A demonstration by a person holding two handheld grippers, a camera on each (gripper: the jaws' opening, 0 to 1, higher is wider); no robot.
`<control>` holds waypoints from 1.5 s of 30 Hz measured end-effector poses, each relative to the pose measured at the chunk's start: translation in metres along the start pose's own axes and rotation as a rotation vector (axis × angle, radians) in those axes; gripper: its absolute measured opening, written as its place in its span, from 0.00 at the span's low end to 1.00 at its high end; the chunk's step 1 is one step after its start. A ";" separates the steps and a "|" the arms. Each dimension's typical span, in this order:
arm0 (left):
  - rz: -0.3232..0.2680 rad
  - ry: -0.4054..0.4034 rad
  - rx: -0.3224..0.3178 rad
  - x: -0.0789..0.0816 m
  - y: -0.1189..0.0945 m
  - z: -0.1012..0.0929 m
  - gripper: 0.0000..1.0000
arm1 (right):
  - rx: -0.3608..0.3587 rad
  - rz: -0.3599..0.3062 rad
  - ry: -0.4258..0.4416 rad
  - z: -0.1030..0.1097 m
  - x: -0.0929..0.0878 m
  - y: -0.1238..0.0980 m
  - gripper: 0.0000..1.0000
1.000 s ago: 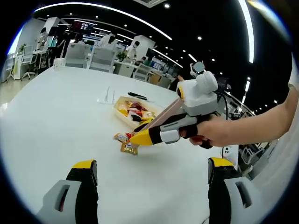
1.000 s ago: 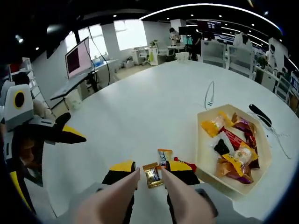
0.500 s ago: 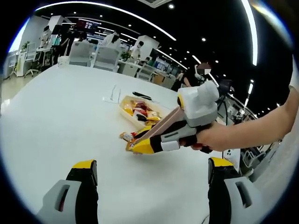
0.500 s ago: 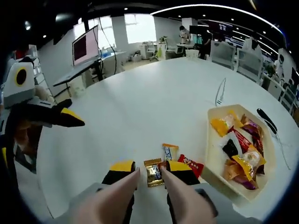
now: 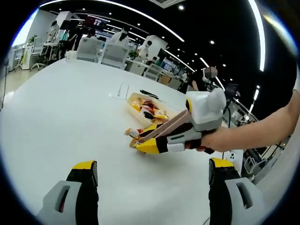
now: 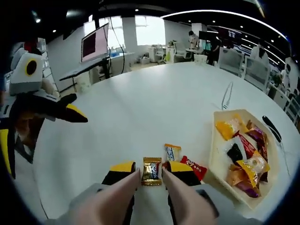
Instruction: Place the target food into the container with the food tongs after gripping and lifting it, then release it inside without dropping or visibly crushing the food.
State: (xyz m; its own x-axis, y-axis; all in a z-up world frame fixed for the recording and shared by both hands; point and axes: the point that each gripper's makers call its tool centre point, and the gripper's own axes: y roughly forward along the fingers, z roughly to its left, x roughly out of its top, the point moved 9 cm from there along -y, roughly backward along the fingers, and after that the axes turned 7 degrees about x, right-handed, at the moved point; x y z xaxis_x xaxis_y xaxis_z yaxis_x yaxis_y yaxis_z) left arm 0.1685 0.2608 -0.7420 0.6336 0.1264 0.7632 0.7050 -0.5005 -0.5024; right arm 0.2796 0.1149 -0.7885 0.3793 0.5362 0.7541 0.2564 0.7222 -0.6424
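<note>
We lean over a round white table (image 6: 140,108) in an open-plan office, a claw in each hand. In the right gripper view, the right claw (image 6: 151,171) carries a pair of pinkish-tan food tongs (image 6: 147,197) between its yellow-tipped jaws, and the tong tips stand narrow on either side of a gold-wrapped candy (image 6: 152,170) lying on the table; we cannot tell whether they already touch the wrapper. Just beyond it lie a white-and-orange candy (image 6: 172,152) and a red-wrapped candy (image 6: 192,167), touching each other. To their right sits the cream container (image 6: 216,159), a shallow tray heaped with orange, red, purple and black wrapped sweets. A white cable (image 6: 227,96) and a black object (image 6: 273,128) lie past the tray. In the left gripper view, the left claw (image 5: 152,176) hangs wide open above bare table, its jaws well apart, while our hand (image 5: 220,139) steers the right claw down at the loose candies.
</note>
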 end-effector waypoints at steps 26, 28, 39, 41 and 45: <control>-0.002 0.069 -0.021 0.008 -0.007 -0.021 0.99 | 0.026 -0.056 0.410 -0.014 -0.004 -0.005 0.17; -0.001 0.068 -0.019 0.008 -0.006 -0.022 0.99 | 0.023 -0.061 0.408 -0.013 -0.004 -0.007 0.17; -0.009 0.078 -0.035 0.015 0.002 -0.032 0.98 | 0.007 -0.167 0.461 -0.017 0.008 -0.035 0.17; -0.010 0.082 -0.038 0.016 0.002 -0.033 0.98 | 0.007 -0.179 0.465 -0.018 0.011 -0.041 0.17; -0.008 0.087 -0.044 0.015 0.002 -0.035 0.98 | -0.005 -0.197 0.449 -0.017 0.014 -0.053 0.17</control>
State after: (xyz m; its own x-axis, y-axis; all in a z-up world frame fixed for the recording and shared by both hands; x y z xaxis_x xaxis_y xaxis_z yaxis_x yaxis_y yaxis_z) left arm 0.1680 0.2317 -0.7173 0.5967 0.0566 0.8005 0.6940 -0.5372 -0.4793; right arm 0.2868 0.0766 -0.7462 0.6684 0.1472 0.7291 0.3659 0.7883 -0.4946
